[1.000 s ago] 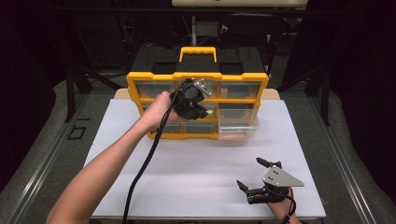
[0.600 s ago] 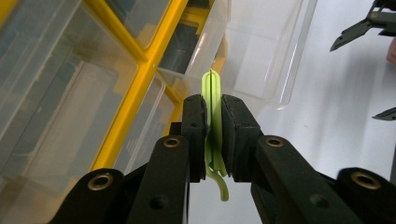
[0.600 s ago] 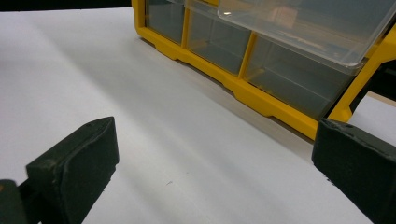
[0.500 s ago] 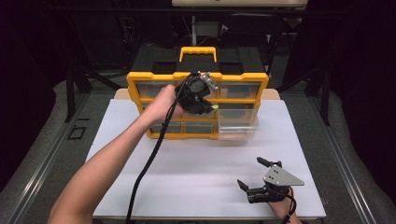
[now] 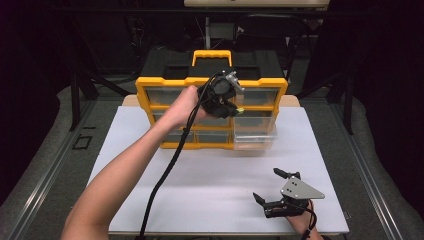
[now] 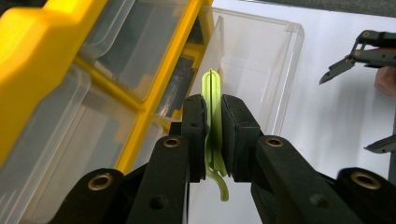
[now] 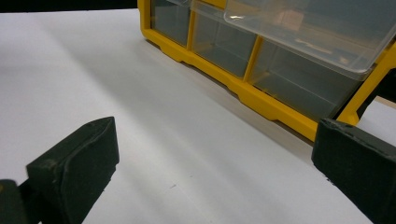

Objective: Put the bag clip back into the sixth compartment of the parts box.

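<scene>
Plastic this thin and light should flex and slip, so we keep the left claw pinching the green clip mid-length above the open clear drawer near the worktop's far edge, while the right claw rests spread.

drawer box on counter at 12 o'clock | open drawer sticks out at its 5 o'clock | left gripper before box | right gripper at 5 o'clock, well apart
</scene>
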Demonstrator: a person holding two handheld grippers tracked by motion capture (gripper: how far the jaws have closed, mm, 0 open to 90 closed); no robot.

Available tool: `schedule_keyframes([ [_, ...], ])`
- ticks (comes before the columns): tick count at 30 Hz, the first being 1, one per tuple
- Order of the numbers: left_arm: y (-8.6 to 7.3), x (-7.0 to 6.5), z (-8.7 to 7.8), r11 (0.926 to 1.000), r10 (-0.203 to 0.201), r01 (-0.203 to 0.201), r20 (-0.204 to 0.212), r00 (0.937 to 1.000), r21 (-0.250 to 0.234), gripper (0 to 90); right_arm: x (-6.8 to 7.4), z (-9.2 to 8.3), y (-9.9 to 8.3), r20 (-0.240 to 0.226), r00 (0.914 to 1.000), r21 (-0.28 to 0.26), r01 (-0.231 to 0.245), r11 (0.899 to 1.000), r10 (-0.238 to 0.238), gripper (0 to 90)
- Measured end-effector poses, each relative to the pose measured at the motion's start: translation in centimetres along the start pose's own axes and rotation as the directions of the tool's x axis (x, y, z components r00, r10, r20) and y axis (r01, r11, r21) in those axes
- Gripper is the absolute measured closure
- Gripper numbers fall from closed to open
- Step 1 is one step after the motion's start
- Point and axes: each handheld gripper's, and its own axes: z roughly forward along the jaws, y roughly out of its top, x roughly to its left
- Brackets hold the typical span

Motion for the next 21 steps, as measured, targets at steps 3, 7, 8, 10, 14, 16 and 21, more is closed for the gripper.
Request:
schedule_keyframes([
  [3, 0.2, -0.1, 0.4, 1.0000, 0.004, -0.004, 0.006, 1.0000, -0.002, 80.4, 0.1, 0.0, 0.1, -0.003, 0.9999, 0.004, 0.012, 1.000, -0.012, 0.2],
  [7, 0.4, -0.2, 1.0, 1.0000, 0.003, -0.003, 0.009, 1.0000, 0.001, 80.4, 0.2, 0.0, 0.1, -0.006, 0.9999, 0.008, 0.011, 1.000, -0.011, 0.2],
  [8, 0.5, -0.2, 1.1, 1.0000, 0.004, -0.004, 0.014, 0.9999, 0.001, 80.4, 0.2, 0.0, 0.1, -0.006, 0.9999, 0.007, 0.010, 1.000, -0.010, 0.2],
  [10, 0.7, -0.3, 1.4, 1.0000, 0.006, -0.006, 0.014, 0.9999, 0.003, 80.4, 0.2, 0.1, 0.1, -0.006, 0.9999, 0.008, 0.009, 1.000, -0.009, 0.2],
  [14, 1.1, -0.6, 1.8, 0.9999, 0.016, -0.016, 0.024, 0.9996, 0.001, 80.4, 0.2, 0.1, 0.1, -0.006, 0.9999, 0.006, 0.009, 1.000, -0.009, 0.2],
  [16, 1.3, -0.8, 2.0, 0.9998, 0.021, -0.021, 0.030, 0.9993, 0.004, 80.4, 0.2, 0.1, 0.1, -0.007, 0.9999, 0.010, 0.008, 1.000, -0.008, 0.2],
  [21, 1.6, -1.1, 2.6, 0.9995, 0.031, -0.032, 0.038, 0.9988, 0.009, 80.3, 0.2, 0.1, 0.1, -0.008, 0.9999, 0.010, 0.011, 1.000, -0.011, 0.2],
])
